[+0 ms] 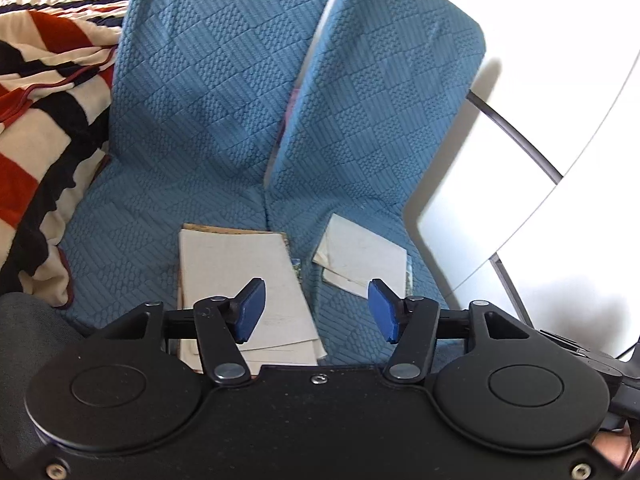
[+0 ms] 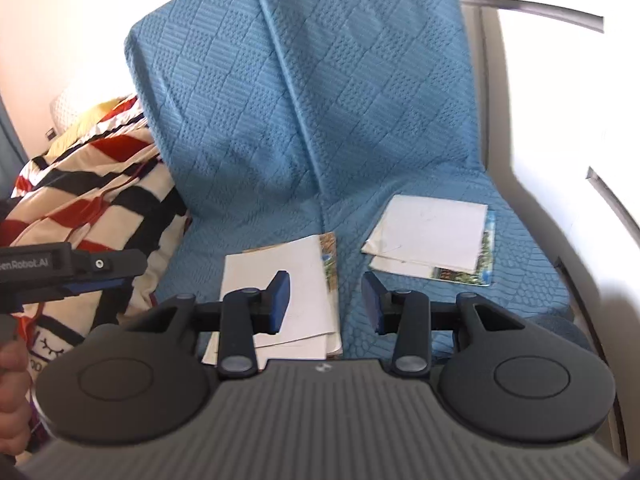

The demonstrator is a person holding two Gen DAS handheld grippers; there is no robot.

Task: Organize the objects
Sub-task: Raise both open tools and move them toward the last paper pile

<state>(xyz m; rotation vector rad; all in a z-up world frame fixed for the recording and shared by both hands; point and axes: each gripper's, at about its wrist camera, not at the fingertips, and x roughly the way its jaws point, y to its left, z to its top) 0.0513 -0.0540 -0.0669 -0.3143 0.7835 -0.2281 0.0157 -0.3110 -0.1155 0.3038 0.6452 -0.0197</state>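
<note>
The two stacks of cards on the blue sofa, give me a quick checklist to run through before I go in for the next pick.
1. Left gripper empty, jaws apart: ok.
2. Right gripper empty, jaws apart: ok.
3. Left stack of cards lies flat on the blue sofa cover, nothing on top: ok, though its sheets are fanned out at the near edge.
4. Right stack of cards squared up: not ok, lower sheets stick out at the left and the right edge.
5. Striped blanket clear of both stacks: ok.
6. How many cards each stack holds: cannot tell.
</note>
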